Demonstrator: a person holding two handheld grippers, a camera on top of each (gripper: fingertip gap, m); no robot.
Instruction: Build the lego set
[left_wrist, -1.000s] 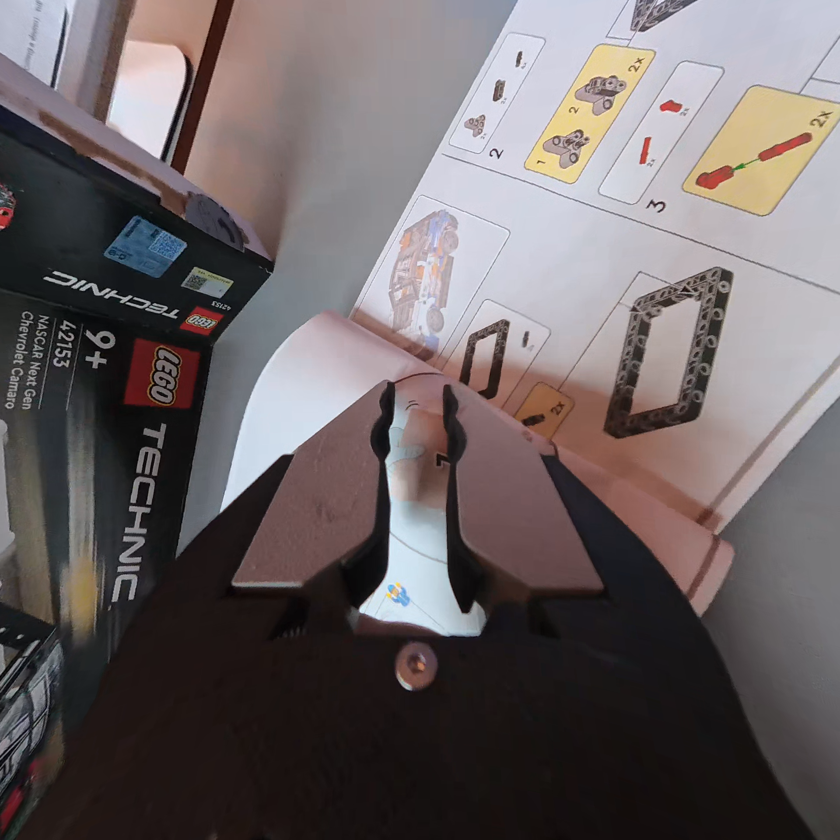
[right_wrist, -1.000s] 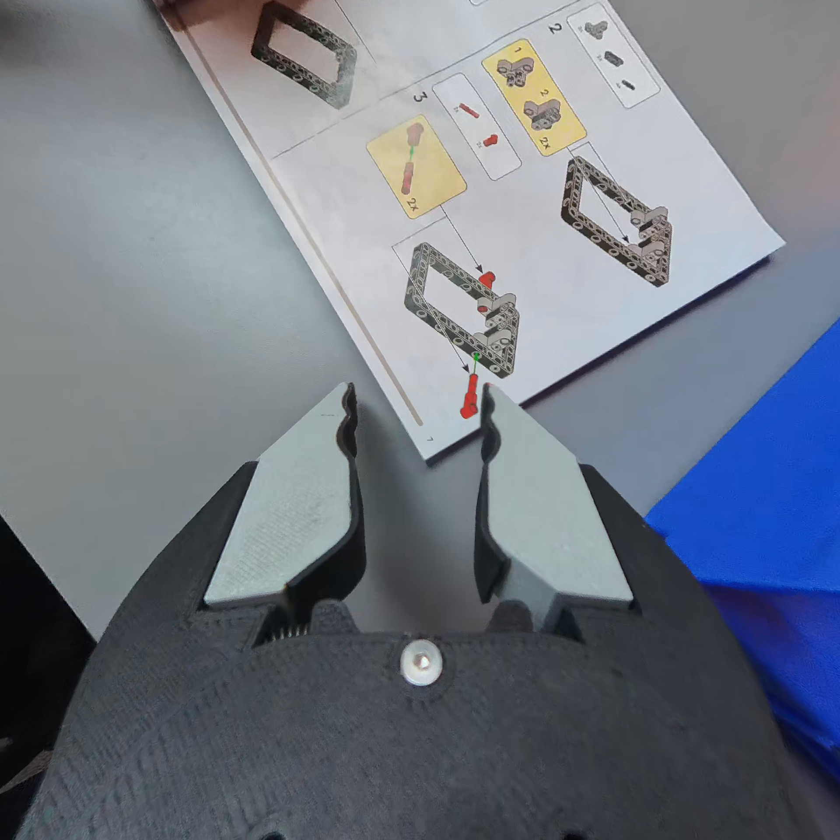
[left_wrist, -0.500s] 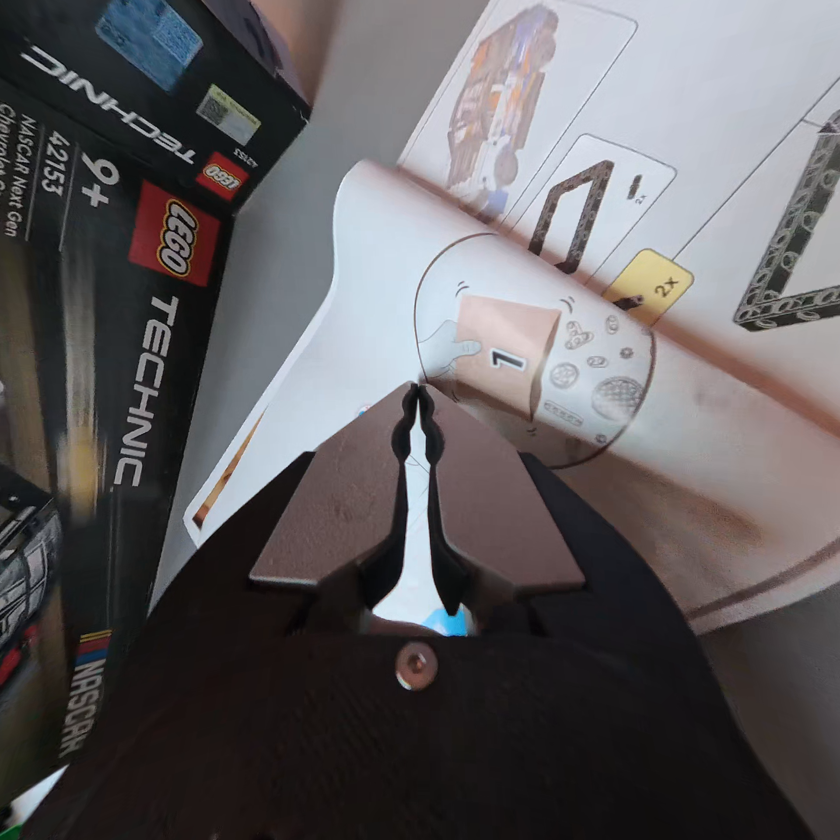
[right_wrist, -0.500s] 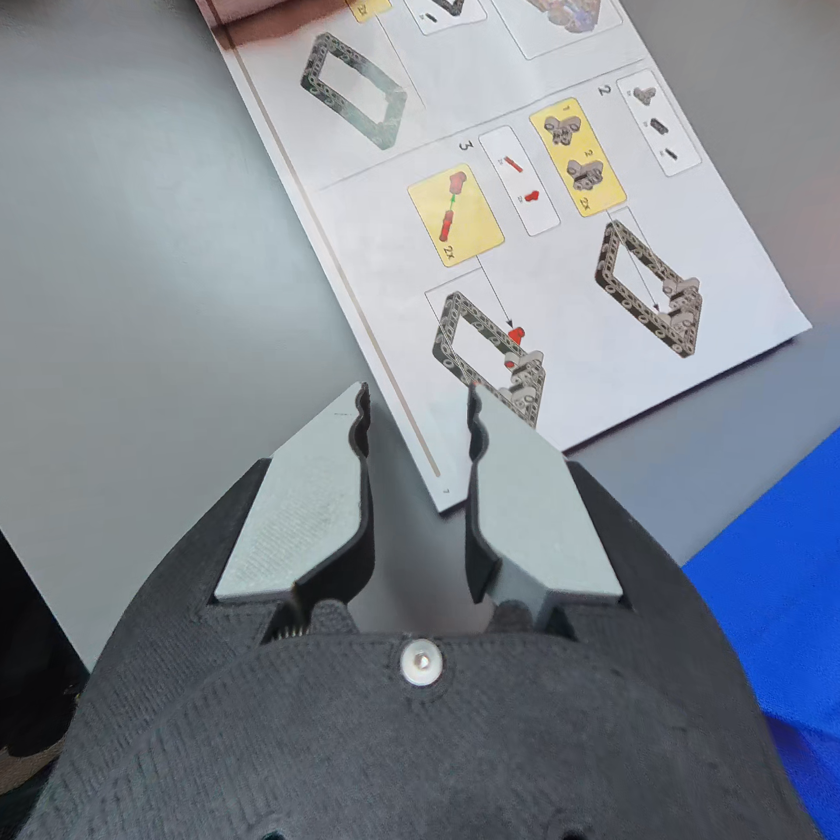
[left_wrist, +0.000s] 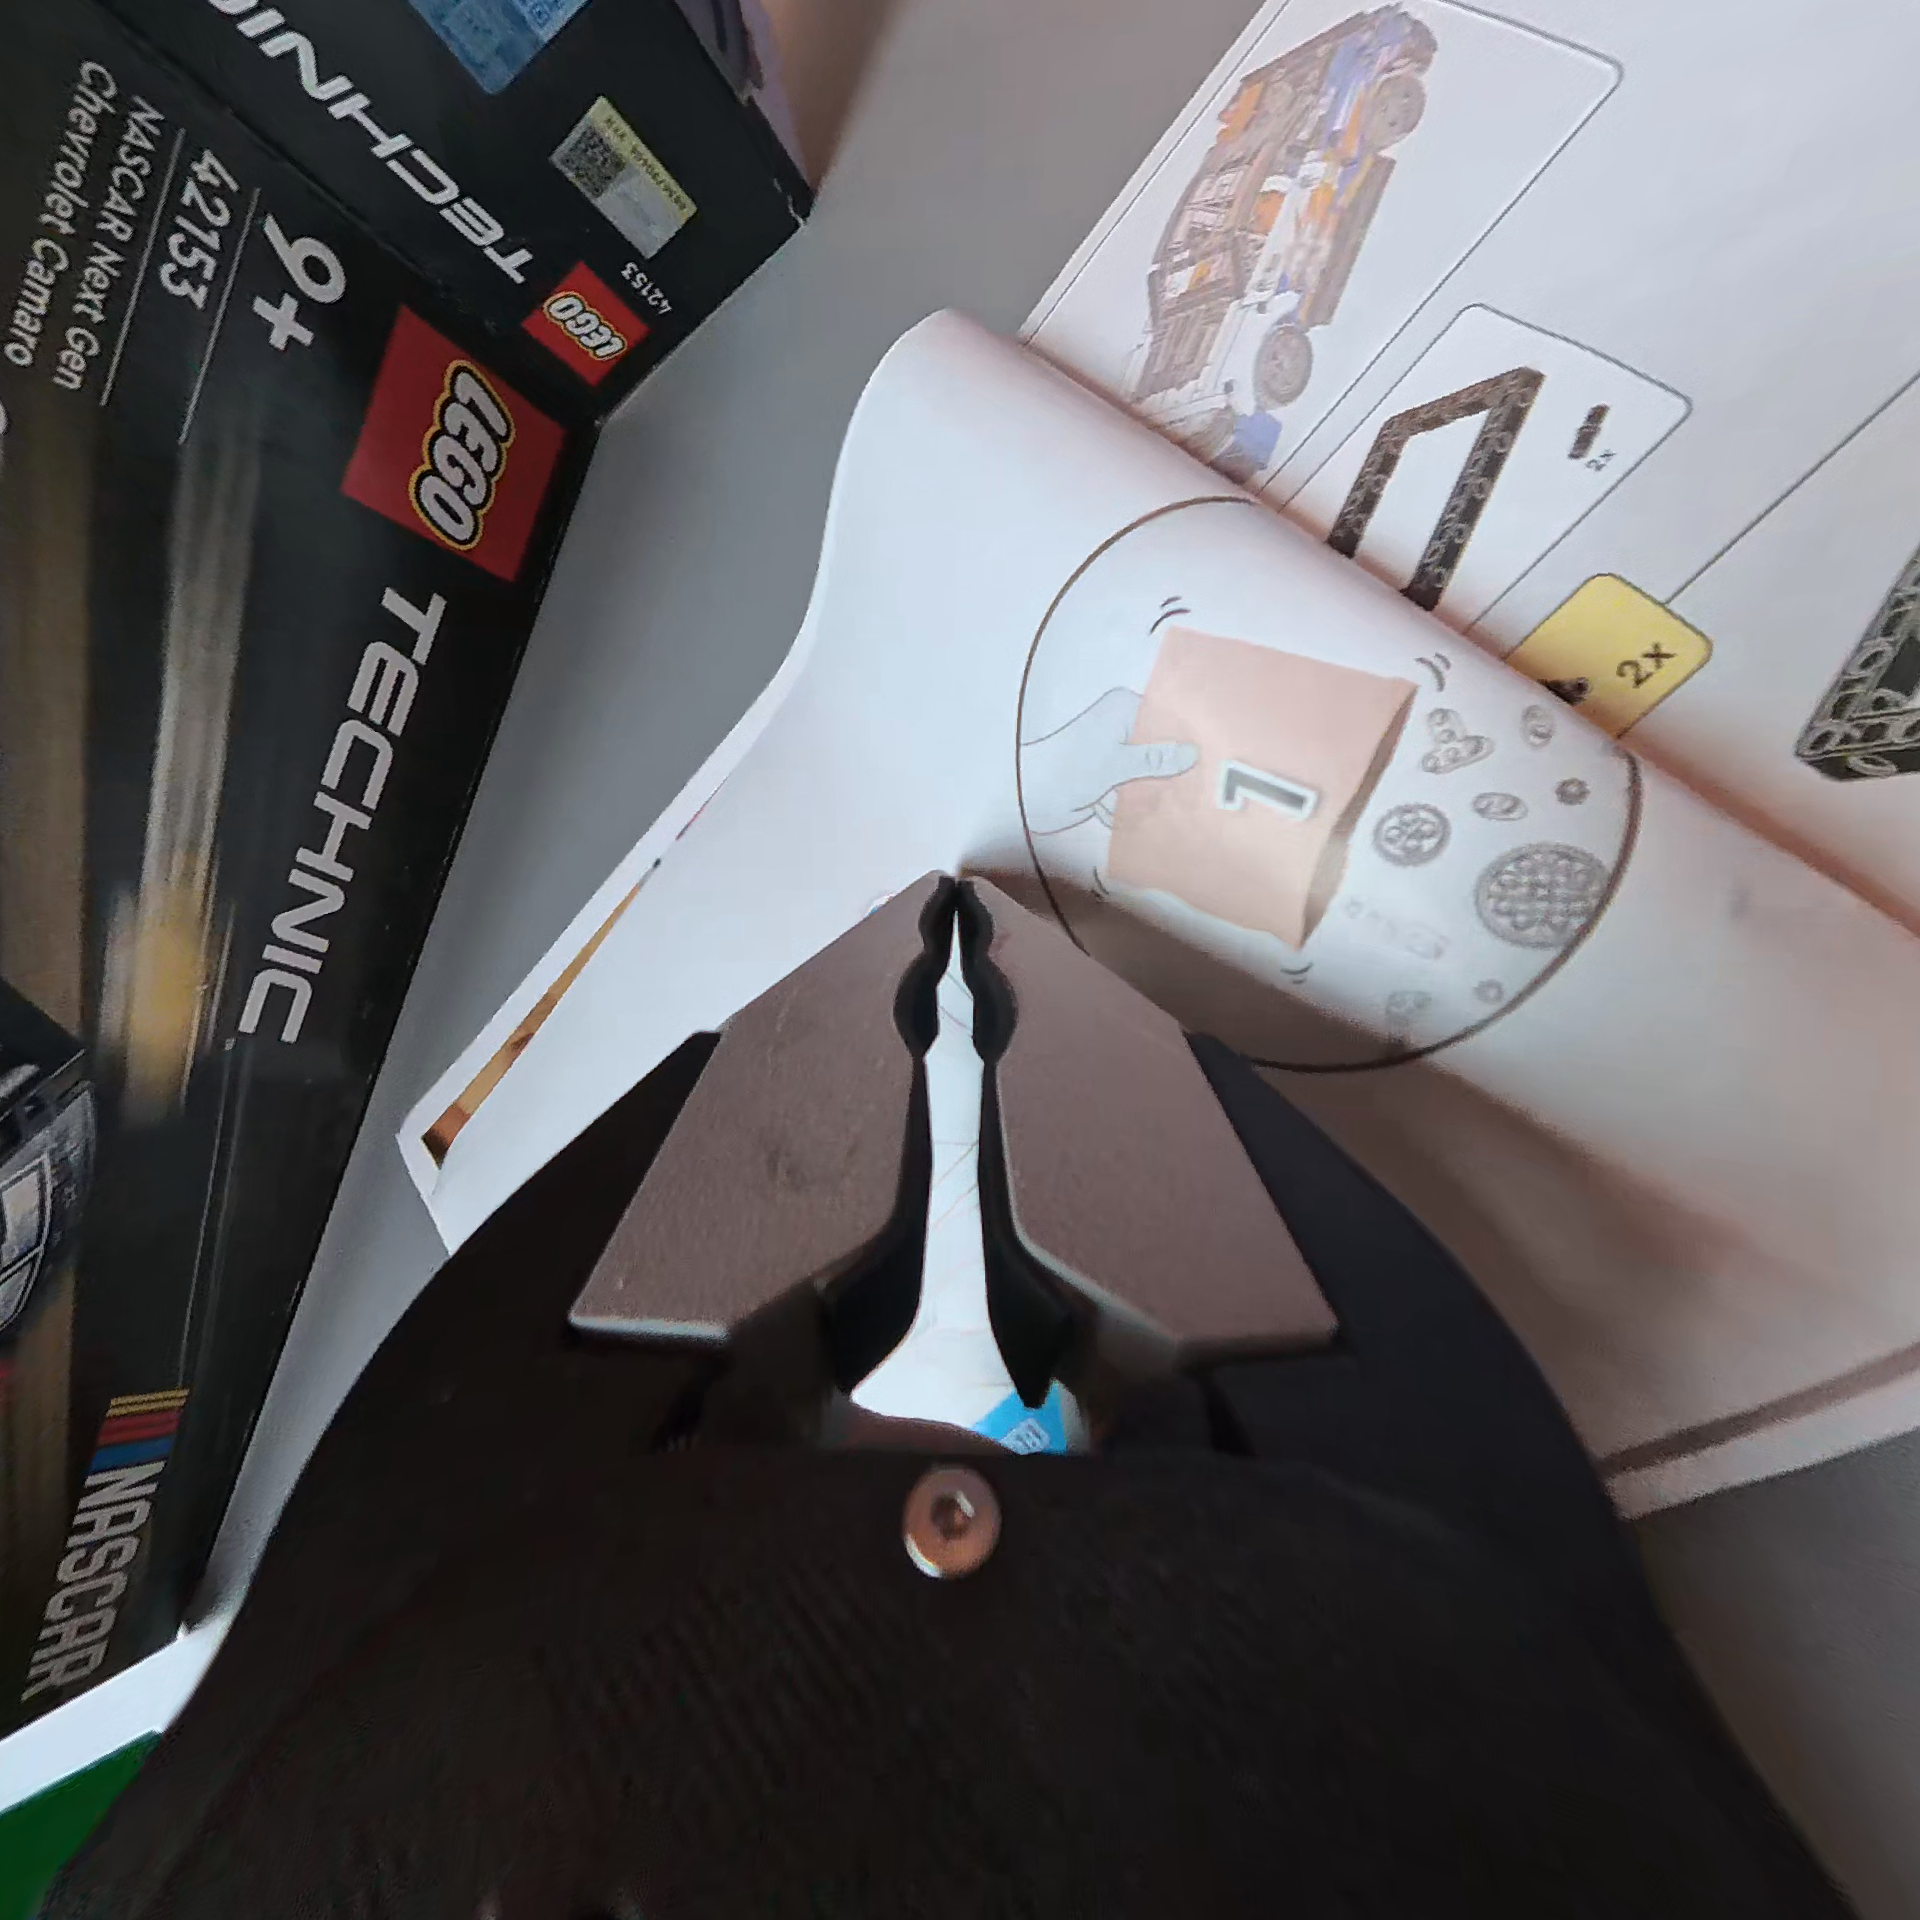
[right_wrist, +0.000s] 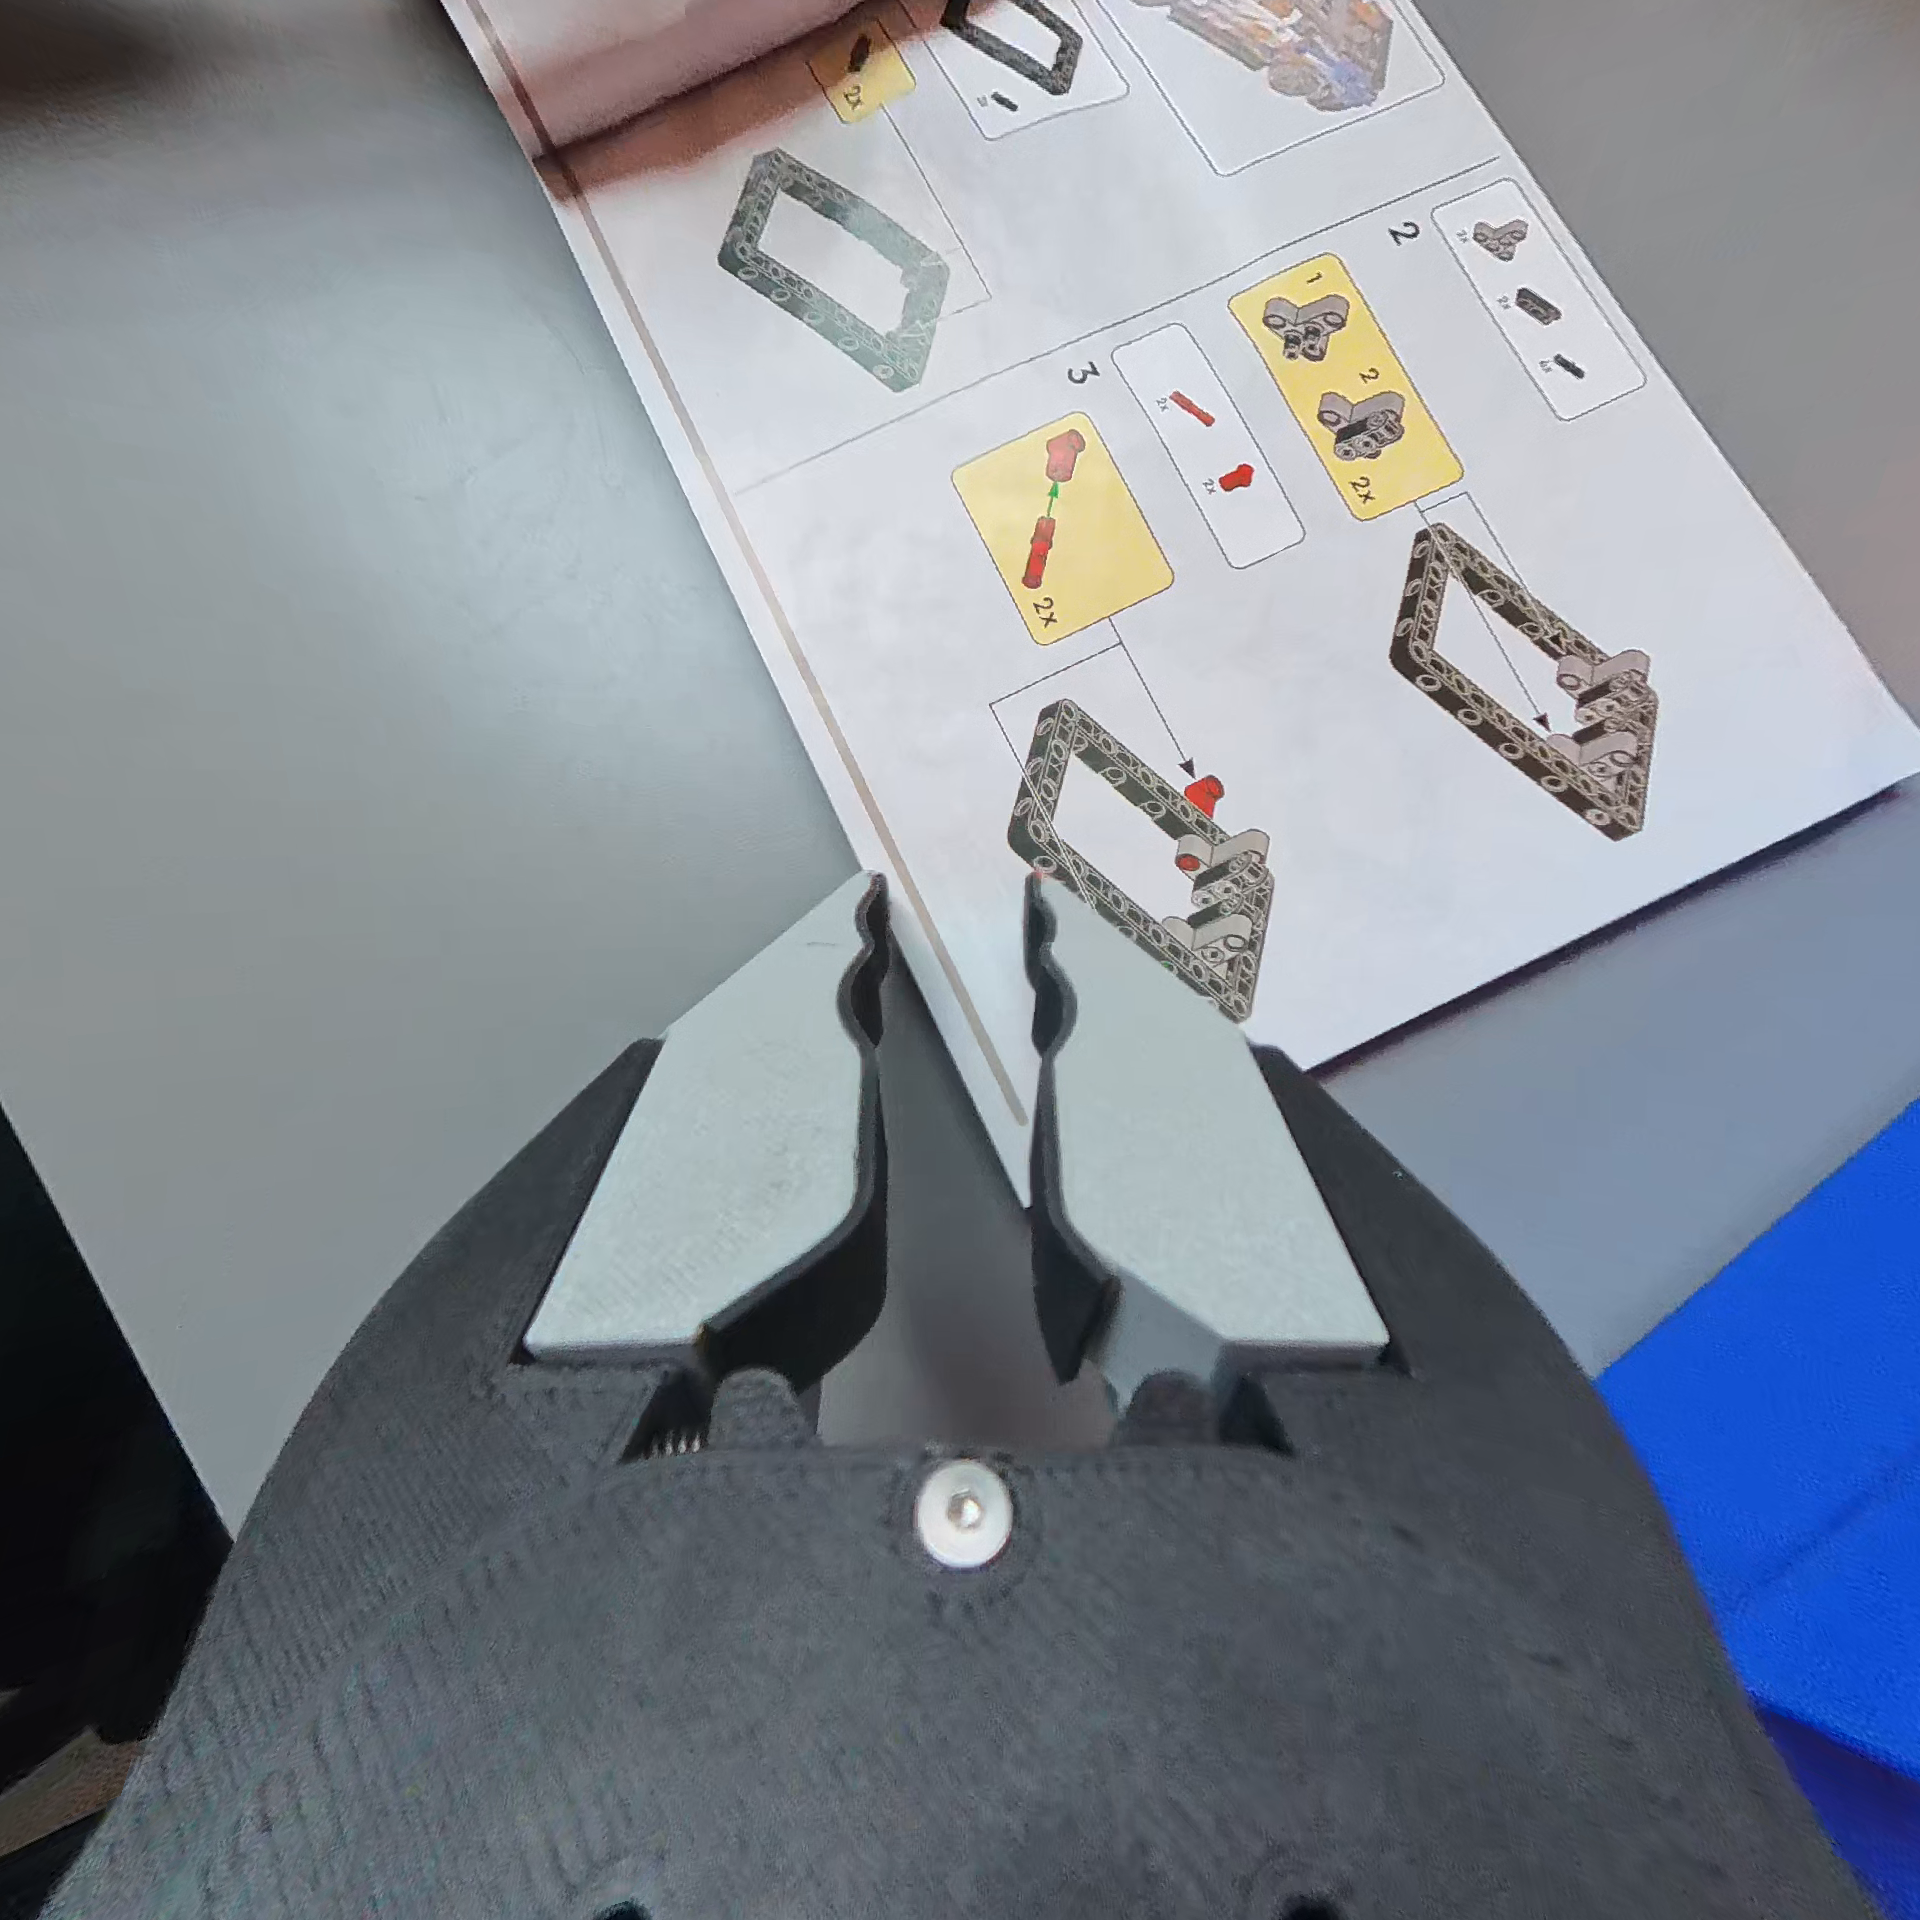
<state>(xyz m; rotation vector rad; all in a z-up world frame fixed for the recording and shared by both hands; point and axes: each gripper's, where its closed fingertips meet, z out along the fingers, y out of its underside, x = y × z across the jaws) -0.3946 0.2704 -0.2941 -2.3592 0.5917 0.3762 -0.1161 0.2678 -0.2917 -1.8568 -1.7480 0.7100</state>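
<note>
Left tool (left_wrist: 957, 886) pinched fully onto curled page of instruction booklet (left_wrist: 1351, 831) lying on tabletop (right_wrist: 312, 520); right tool (right_wrist: 956, 904) half open, empty, over booklet's near corner. Page should be folded flat slowly, opposite page pinned.

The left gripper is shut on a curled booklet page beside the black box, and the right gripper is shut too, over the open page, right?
Not quite. The right gripper is open, with a clear gap between its fingers in the right wrist view. The left gripper is shut on the curled booklet page, beside the black box.
</note>
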